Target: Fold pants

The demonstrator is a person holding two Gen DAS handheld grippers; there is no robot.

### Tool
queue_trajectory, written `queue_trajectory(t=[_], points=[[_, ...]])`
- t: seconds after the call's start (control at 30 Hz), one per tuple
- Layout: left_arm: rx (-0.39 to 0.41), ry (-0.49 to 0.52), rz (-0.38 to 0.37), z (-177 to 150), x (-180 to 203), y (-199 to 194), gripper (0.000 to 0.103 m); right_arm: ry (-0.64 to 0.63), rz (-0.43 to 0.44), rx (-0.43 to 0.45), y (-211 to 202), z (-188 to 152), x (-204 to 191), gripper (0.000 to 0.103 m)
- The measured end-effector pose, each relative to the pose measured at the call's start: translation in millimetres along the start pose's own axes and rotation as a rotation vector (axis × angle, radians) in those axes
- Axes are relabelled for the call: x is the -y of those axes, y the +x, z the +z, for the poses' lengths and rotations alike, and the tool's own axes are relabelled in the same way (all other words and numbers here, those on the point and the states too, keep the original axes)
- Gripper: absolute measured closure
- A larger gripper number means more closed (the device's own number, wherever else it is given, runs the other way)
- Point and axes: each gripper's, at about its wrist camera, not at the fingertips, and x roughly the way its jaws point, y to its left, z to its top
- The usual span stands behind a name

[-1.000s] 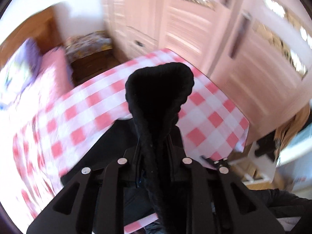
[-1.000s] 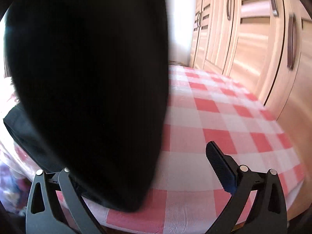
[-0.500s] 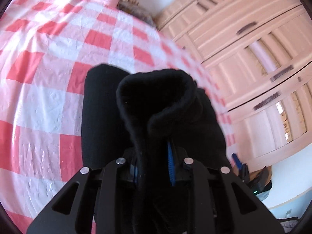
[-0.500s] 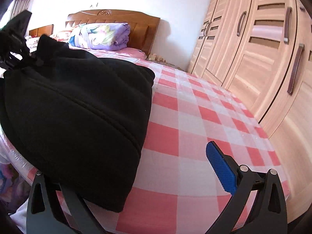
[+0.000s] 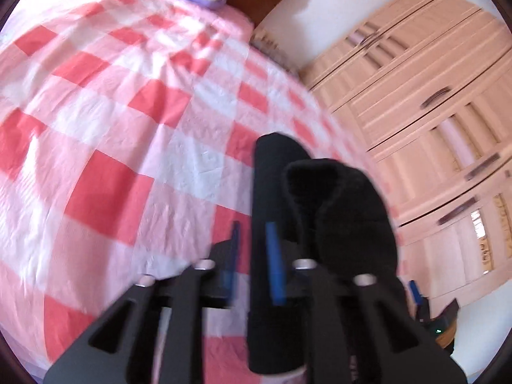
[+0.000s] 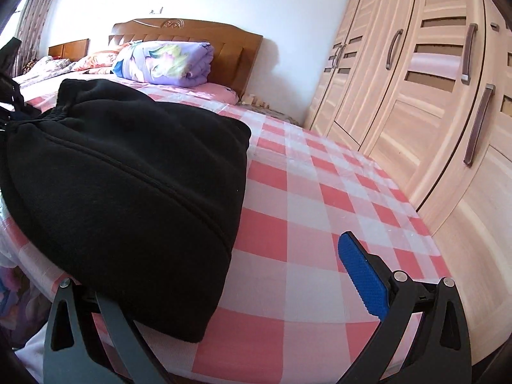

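Bed with a red-and-white checked cover (image 6: pixel 320 192) spreads ahead of both tongs; a pale wooden wardrobe (image 6: pixel 432 112) stands beyond them to the right.

Black fleece pants (image 6: pixel 128 198), thick and soft, lie on the cover as a folded heap, ahead and left of the right tongs (image 6: pixel 224 304), their near edge draped over the left finger. They look limp and fairly bulky, not slippery, nothing fragile. Judgement: they will sag wherever unsupported, so take them at a doubled edge or the gathered waistband, not mid-panel.

Left tongs (image 5: pixel 252 256): jaws opening, blue pads apart, a black fold of the pants (image 5: pixel 275 211) between them, with the rest bunched up just right of the tongs. The pads no longer appear to press on it.

Right tongs: spread wide, right blue pad (image 6: pixel 363 275) bare over the cover, pinching nothing.

The right view alone shows the whole heap, its seam line, the wooden headboard (image 6: pixel 192 32) and a folded lilac quilt (image 6: pixel 166 62). The left view alone shows the fold between its pads; blurred.
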Motion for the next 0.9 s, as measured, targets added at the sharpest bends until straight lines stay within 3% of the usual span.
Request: queue_trajectory(t=[0.07, 0.1, 0.17, 0.2, 0.3, 0.43, 0.53, 0.7, 0.8, 0.9], points=[[0.067, 0.033, -0.047, -7.2, 21.7, -20.8, 0.031, 0.008, 0.018, -0.009, 0.5, -2.5, 1.9, 0.004], [0.074, 0.053, -0.107, -10.8, 32.1, -28.8, 0.031, 0.012, 0.032, -0.011, 1.0, -3.8, 2.2, 0.004], [0.009, 0.087, -0.233, -12.6, 56.2, -29.0, 0.028, 0.016, 0.044, -0.015, 1.5, -4.0, 0.6, 0.004], [-0.016, 0.092, -0.228, -13.5, 61.0, -26.0, 0.028, 0.014, 0.047, -0.013, 1.0, -3.4, -0.7, 0.004], [-0.067, 0.098, -0.056, -12.6, 63.4, -3.4, 0.028, -0.001, 0.045, 0.005, -2.8, -1.4, -4.3, 0.004], [-0.098, 0.066, -0.102, -24.7, 57.4, 4.8, 0.03, 0.004, 0.049, 0.011, -4.4, -2.2, -0.8, 0.004], [-0.087, 0.11, -0.074, -27.3, 66.7, 2.4, 0.029, 0.018, 0.064, 0.005, -2.1, -2.4, -0.4, 0.004], [-0.134, 0.073, -0.024, -26.6, 56.4, 8.9, 0.029, 0.019, 0.062, 0.014, -3.2, -2.6, -1.5, 0.004], [-0.084, 0.077, -0.061, -30.7, 59.6, -3.9, 0.03, 0.027, 0.065, 0.014, -3.2, -3.6, 1.4, 0.004], [-0.015, 0.132, -0.036, -30.7, 74.3, -19.6, 0.029, 0.031, 0.07, 0.015, -2.7, -4.1, 1.5, 0.004]])
